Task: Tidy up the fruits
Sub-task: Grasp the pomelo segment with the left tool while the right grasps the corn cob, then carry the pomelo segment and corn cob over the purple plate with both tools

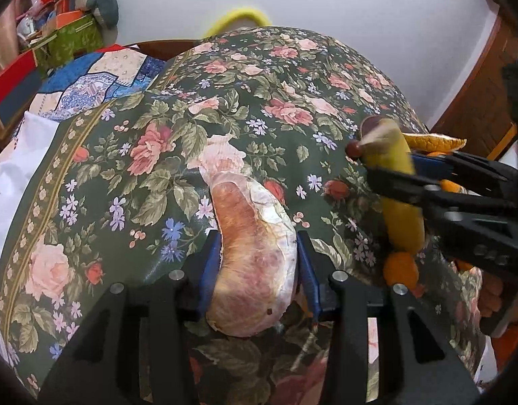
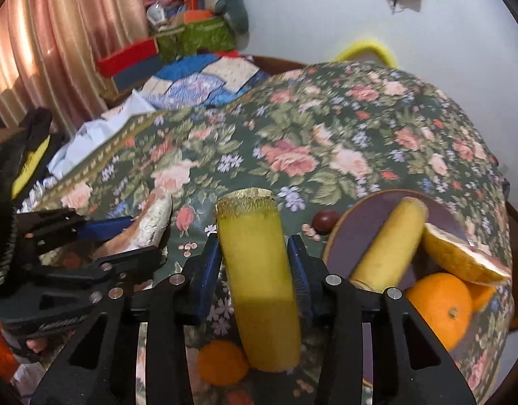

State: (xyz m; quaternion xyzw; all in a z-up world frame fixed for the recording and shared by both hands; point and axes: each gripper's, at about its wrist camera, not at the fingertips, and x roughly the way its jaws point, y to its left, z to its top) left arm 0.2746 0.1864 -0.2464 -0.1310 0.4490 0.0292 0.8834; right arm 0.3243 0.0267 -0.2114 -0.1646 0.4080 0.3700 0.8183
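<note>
My left gripper (image 1: 257, 246) is shut on a peeled pomelo wedge (image 1: 255, 270), brownish-pink with white pith, its blue pads pressing both sides above the floral tablecloth (image 1: 157, 135). My right gripper (image 2: 254, 246) is shut on a cut yellow banana piece (image 2: 259, 287), held upright with the frayed end up. To its right a purple plate (image 2: 360, 222) holds a whole banana (image 2: 390, 246), a pomelo slice (image 2: 461, 256) and an orange (image 2: 441, 307). In the right wrist view the left gripper (image 2: 131, 239) with its wedge (image 2: 151, 226) is at the left.
A small dark red fruit (image 2: 324, 217) lies beside the plate, and a small orange (image 2: 222, 361) sits on the cloth under the banana piece. A patchwork quilt (image 2: 198, 81), boxes (image 2: 191, 37) and a curtain (image 2: 39, 50) crowd the far left. A white wall stands behind.
</note>
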